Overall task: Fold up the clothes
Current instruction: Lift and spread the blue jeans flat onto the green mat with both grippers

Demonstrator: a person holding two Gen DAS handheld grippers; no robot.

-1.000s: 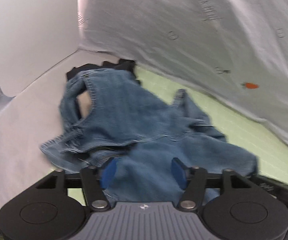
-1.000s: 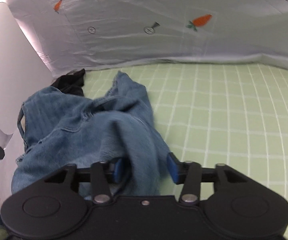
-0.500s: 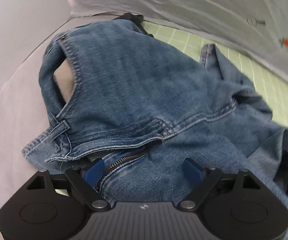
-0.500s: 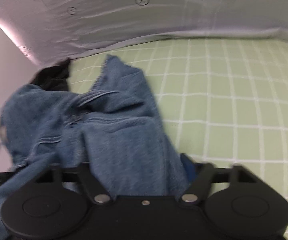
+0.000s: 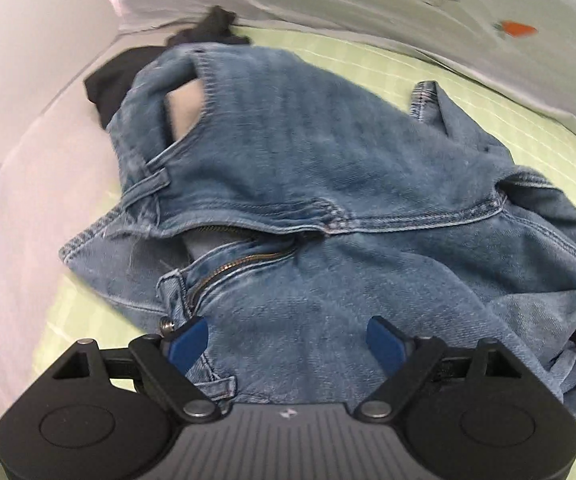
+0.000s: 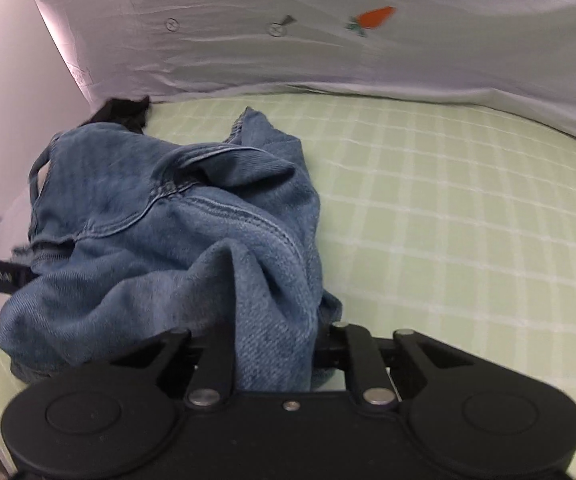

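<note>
Jeans (image 5: 308,168), crumpled denim: right gripper (image 6: 273,344) jaws closing on fold, left gripper (image 5: 288,344) jaws apart.

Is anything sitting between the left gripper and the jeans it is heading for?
Nothing visible does. The left gripper hangs with jaws wide apart directly over the waistband of the jeans, beside the zipper. The black garment lies behind the jeans, out of the way. The right gripper is closing on denim.

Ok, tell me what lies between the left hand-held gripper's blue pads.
Denim: the waistband area of the jeans, beside the open zipper. The left hand-held gripper stands wide open over it, pads apparently not pressing. This shows in the left wrist view.
</note>
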